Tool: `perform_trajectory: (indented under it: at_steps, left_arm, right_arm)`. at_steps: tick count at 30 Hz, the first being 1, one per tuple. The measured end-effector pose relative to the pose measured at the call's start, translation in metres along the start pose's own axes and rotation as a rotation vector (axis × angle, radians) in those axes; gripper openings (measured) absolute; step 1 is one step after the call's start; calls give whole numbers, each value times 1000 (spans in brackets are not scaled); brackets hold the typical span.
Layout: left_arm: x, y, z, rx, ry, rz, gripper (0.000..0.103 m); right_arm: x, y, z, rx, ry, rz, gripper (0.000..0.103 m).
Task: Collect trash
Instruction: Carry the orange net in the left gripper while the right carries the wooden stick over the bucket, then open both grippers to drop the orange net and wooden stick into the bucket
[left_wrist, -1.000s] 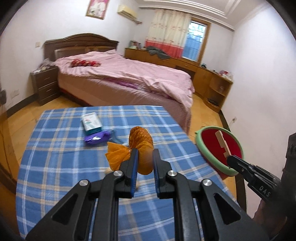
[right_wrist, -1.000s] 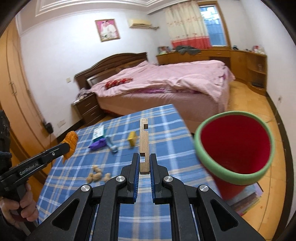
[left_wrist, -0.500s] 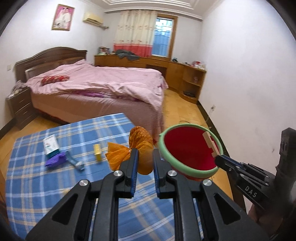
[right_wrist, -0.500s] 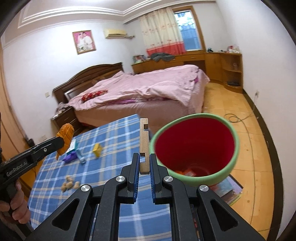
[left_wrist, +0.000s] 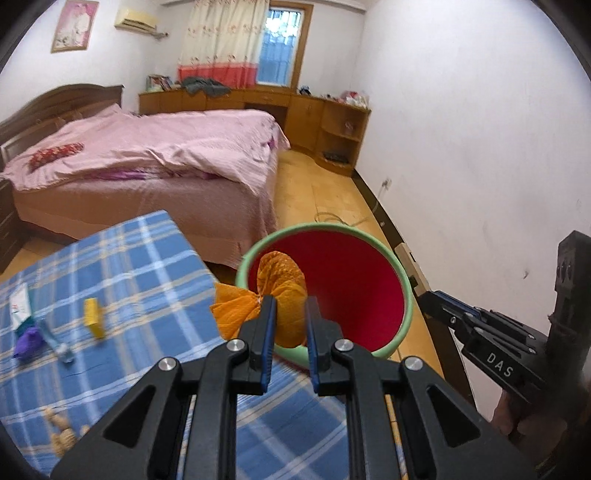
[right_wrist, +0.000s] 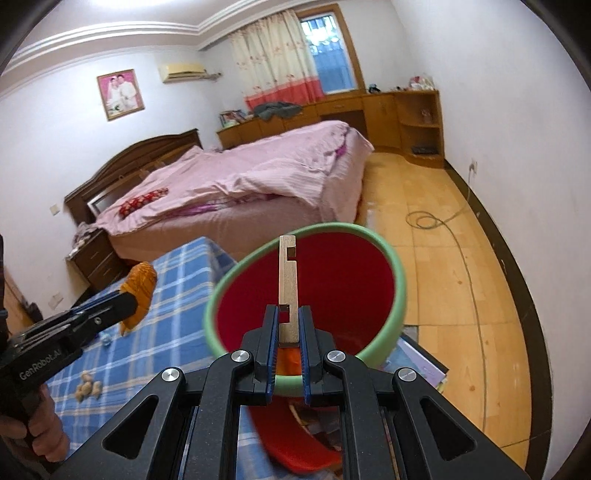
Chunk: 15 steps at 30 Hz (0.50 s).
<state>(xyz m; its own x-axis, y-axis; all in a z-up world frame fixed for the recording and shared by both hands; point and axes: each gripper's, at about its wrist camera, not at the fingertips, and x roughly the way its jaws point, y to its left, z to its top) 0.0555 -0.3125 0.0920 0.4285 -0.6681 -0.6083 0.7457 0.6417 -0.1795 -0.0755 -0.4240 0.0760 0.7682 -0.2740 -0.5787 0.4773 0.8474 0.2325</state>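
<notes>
We see our left gripper (left_wrist: 289, 321) clamped on orange netting (left_wrist: 282, 291) and our right gripper (right_wrist: 288, 328) on a wooden piece (right_wrist: 288, 280), both before the red bin (right_wrist: 343, 280) beside the blue plaid table (left_wrist: 122, 266), pink bed (left_wrist: 166, 155) behind.

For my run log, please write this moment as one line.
left tongs: shut on orange wrapper | right tongs: shut on wooden piece | red bin: ahead
</notes>
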Motion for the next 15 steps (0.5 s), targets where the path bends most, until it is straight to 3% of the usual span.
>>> perform_trajectory:
  at_steps: [9, 15]
  left_arm:
    - [64, -9, -1, -5, 65, -40, 15]
    - [81, -8, -4, -9, 89, -29, 15]
  right_arm:
    - [37, -27, 0, 14, 69, -37, 10]
    - [57, -35, 2, 28, 90, -37, 10]
